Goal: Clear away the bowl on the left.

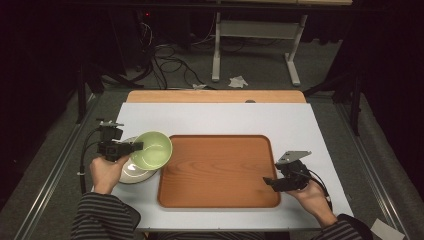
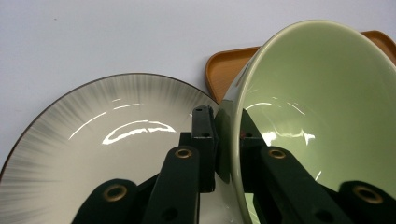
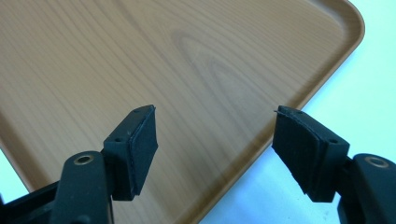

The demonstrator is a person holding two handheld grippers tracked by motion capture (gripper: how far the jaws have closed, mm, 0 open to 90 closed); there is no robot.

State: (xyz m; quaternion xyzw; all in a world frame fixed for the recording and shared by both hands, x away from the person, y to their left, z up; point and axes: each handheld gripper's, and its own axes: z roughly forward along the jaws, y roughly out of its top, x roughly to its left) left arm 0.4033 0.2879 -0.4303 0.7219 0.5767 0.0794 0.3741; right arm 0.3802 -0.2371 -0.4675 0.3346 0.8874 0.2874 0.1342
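Bowl clamped by left gripper, right one idle.
Right gripper (image 3: 215, 149) w/ jaws wide apart, nothing betw. them, over tray (image 3: 196, 56) edge; left gripper (image 2: 223, 140) pinches rim of tilted green bowl (image 2: 317, 107), above grey plate (image 2: 93, 149), just beside tray.

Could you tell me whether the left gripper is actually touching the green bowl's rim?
Touching. The left gripper view shows the left gripper with its jaws closed on the wall of the green bowl, one inside and one outside, above the plate.
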